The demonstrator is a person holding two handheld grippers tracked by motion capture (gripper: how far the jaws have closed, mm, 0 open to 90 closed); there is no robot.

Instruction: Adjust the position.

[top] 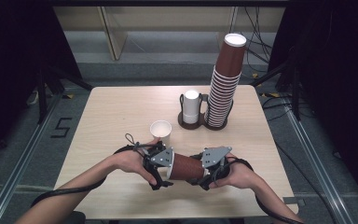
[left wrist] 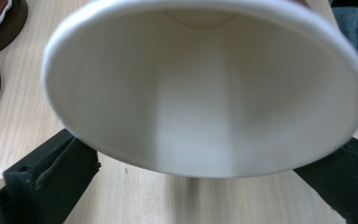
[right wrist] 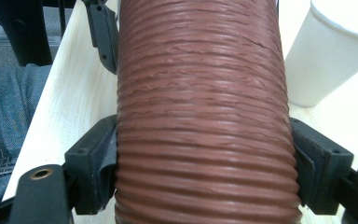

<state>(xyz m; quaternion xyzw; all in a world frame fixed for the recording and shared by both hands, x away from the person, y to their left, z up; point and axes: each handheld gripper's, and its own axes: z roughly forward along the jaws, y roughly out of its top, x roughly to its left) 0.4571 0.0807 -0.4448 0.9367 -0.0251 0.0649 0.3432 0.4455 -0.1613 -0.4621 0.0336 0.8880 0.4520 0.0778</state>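
Right hand-held gripper: jaws pressed against both sides of the ribbed brown cup, near its base. Left hand-held gripper: jaws flank the cup's white rim; contact cannot be told. Cup lies sideways between the two, low over the table, long axis left–right, mouth toward the left gripper, empty inside. White cup upright just beyond, empty. Holder farther back carries a white stack and a tall brown stack.

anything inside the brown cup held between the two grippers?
The brown cup lies sideways between the left gripper and right gripper. Its white inside looks empty; the top edge cuts off most of its bottom.
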